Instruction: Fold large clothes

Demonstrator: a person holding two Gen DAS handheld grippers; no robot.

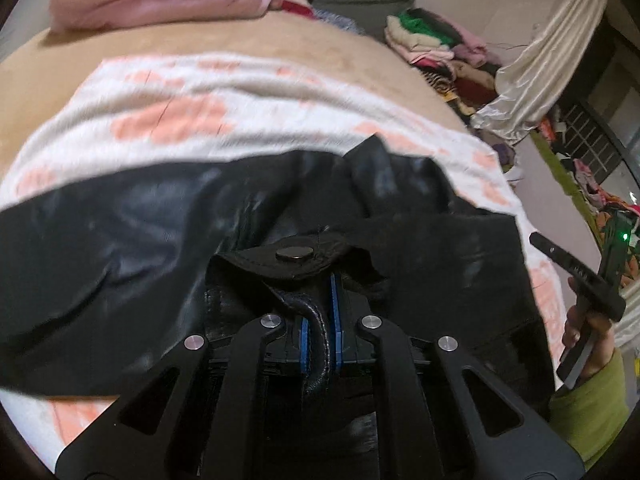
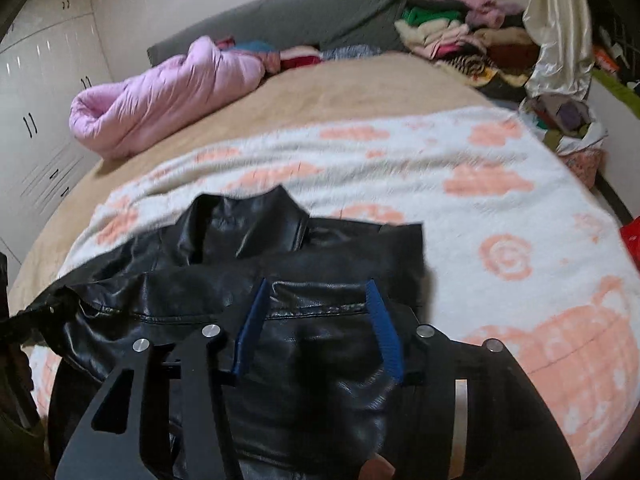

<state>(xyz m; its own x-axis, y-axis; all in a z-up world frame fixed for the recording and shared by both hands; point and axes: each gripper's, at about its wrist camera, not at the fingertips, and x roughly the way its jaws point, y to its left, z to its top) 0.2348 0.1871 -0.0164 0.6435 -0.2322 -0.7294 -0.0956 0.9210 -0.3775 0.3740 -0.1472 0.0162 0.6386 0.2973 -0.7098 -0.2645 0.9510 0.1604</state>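
A black leather jacket (image 1: pixel 120 240) lies on a white blanket with pink flowers (image 1: pixel 200 92) on the bed. My left gripper (image 1: pixel 320 320) is shut on a rolled edge of the jacket, just below a strap with a metal snap button (image 1: pixel 294 255). In the right wrist view the jacket (image 2: pixel 248 248) lies spread with its collar toward the far side. My right gripper (image 2: pixel 316 292) is open, its blue-padded fingers (image 2: pixel 250 328) wide apart over the jacket's seam, holding nothing. The right gripper also shows at the right edge of the left wrist view (image 1: pixel 580 280).
A pink puffy coat (image 2: pixel 160 96) lies rolled on the tan bed cover (image 2: pixel 360 84) at the far left. A pile of folded clothes (image 2: pixel 460 40) sits at the far right by a cream curtain (image 2: pixel 560 28). White wardrobes (image 2: pixel 40 100) stand at left.
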